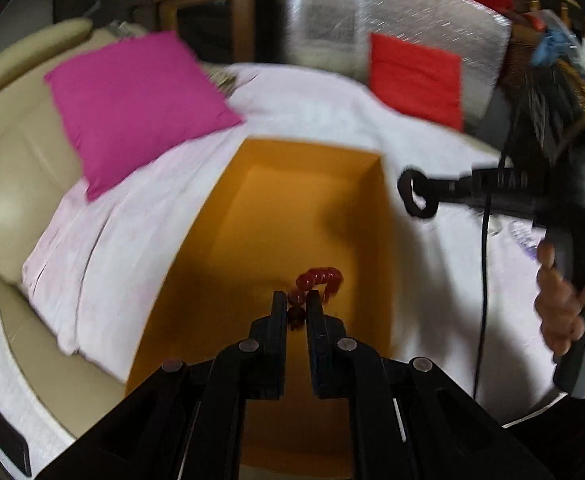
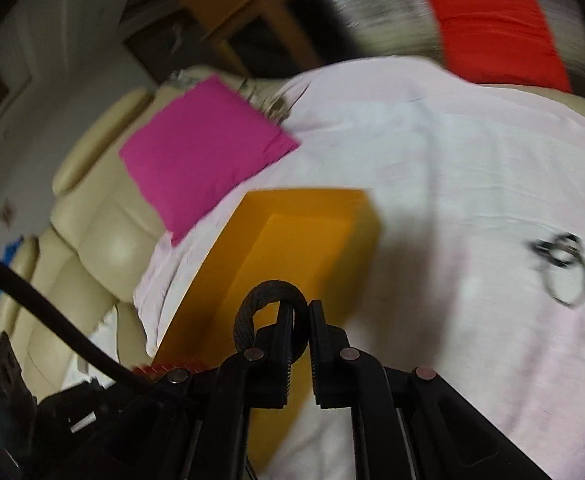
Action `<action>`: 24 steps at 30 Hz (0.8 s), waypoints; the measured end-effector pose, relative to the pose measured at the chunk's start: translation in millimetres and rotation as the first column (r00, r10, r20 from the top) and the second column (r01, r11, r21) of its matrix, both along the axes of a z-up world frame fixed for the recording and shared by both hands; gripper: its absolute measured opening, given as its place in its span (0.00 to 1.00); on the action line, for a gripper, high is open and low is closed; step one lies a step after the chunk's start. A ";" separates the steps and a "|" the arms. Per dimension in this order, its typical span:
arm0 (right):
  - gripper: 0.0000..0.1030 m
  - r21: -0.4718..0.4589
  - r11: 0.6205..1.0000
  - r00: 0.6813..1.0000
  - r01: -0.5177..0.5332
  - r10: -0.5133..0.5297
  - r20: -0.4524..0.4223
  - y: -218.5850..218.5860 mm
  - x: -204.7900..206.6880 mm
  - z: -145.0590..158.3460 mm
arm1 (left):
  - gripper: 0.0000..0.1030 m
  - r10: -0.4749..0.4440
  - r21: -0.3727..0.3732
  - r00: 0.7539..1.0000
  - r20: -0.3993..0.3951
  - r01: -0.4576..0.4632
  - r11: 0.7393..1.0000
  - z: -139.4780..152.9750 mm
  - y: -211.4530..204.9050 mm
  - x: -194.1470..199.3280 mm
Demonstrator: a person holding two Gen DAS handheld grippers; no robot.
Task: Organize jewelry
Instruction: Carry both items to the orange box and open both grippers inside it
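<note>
An open orange box point(image 1: 292, 208) lies on a white cloth. My left gripper point(image 1: 297, 300) is shut on a red bead bracelet point(image 1: 320, 280) and holds it over the inside of the box. My right gripper point(image 2: 301, 308) is shut on a black braided bracelet point(image 2: 268, 292) and hovers beside the box's point(image 2: 292, 240) right edge. From the left wrist view, the right gripper point(image 1: 412, 194) shows at the right with the black bracelet point(image 1: 416, 196) looped at its tip. A ring set of dark and silver hoops point(image 2: 564, 268) lies on the cloth to the right.
A magenta cushion point(image 1: 132, 108) and a red cushion point(image 1: 416, 76) lie at the back of the white cloth point(image 1: 312, 104) on a beige sofa point(image 1: 8, 152). A black cable point(image 1: 482, 300) hangs by the right gripper. A silver panel point(image 1: 392, 20) stands behind.
</note>
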State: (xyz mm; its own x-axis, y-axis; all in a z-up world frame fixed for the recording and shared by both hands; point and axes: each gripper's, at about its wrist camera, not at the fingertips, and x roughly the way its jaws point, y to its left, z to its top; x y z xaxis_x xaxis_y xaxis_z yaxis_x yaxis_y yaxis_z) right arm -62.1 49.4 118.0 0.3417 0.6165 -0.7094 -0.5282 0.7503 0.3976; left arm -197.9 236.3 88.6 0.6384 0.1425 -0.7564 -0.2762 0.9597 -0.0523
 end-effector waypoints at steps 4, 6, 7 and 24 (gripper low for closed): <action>0.26 -0.099 0.994 0.999 -0.043 0.041 -0.026 56.4 5.7 -16.4 | 0.23 0.062 -0.001 0.997 -0.048 -0.062 0.998 -16.3 18.5 -2.4; 0.40 -0.122 0.991 0.998 -0.045 0.040 -0.041 67.7 14.0 -23.2 | 0.44 0.077 0.001 0.996 -0.043 -0.077 0.997 -16.8 21.4 -6.4; 0.50 -0.112 0.993 0.998 -0.040 0.034 -0.049 66.2 15.5 -23.2 | 0.46 0.085 0.010 0.996 -0.036 -0.084 0.996 -15.8 21.0 -7.5; 0.51 0.078 0.941 0.944 0.329 -0.328 -0.030 -168.6 14.0 -17.1 | 0.51 -0.123 0.071 0.992 0.008 0.122 0.990 11.1 -72.0 37.8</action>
State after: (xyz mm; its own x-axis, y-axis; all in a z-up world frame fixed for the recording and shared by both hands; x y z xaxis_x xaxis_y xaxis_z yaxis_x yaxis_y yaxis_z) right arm -48.1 -119.2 101.0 0.5235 0.5271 -0.6694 -0.2506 0.8462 0.4703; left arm -160.2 164.4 99.7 0.6635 0.1153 -0.7392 -0.1557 0.9877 0.0142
